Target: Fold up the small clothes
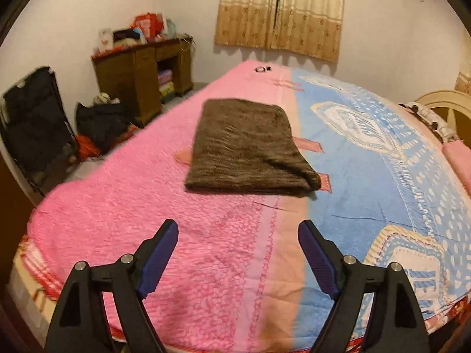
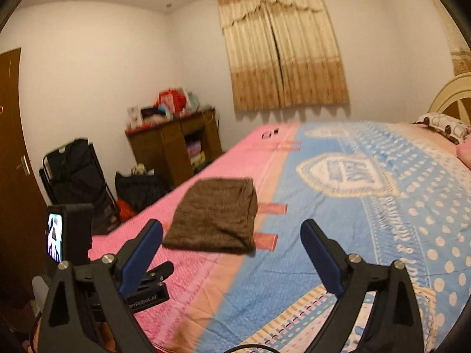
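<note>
One folded brown garment (image 1: 250, 147) lies flat on the bed (image 1: 117, 235), across the blanket's pink and blue halves. Two tools, left tool (image 1: 238, 229) and right tool (image 2: 232, 229), hover apart from it, both wide open and empty. One wooden cabinet (image 1: 141, 67) holds folded fabrics.

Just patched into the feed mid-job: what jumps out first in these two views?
The brown folded cloth lies flat in the middle of the bed, across the seam where the blanket turns from pink to blue. Both tools stand open and empty short of it: the left tool and the right tool. Behind, a beige curtain hangs on the far wall, with a cluttered wooden cabinet in the corner to its left.
</note>
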Demonstrator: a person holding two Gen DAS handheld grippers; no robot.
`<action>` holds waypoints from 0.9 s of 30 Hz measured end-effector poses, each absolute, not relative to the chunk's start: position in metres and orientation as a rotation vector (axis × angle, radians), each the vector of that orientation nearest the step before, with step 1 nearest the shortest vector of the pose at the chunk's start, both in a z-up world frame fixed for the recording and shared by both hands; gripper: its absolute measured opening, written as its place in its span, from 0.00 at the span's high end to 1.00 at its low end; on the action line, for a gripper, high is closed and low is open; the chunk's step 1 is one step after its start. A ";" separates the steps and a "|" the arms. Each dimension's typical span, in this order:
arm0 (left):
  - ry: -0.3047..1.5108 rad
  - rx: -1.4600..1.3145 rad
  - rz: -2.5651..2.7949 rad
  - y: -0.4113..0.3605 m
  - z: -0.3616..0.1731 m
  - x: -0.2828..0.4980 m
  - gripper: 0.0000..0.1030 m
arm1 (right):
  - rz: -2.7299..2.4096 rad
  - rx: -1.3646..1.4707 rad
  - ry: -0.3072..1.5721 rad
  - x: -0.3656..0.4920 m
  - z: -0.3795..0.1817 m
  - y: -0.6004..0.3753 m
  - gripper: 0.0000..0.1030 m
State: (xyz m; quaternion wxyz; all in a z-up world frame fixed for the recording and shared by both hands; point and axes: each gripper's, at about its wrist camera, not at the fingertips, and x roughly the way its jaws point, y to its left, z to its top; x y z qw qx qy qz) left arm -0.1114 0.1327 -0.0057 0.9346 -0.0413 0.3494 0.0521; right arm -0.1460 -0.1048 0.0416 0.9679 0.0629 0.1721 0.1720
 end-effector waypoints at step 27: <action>0.573 -0.062 0.213 0.139 0.013 -0.144 0.07 | 0.335 0.095 0.207 -0.172 0.047 -0.101 0.03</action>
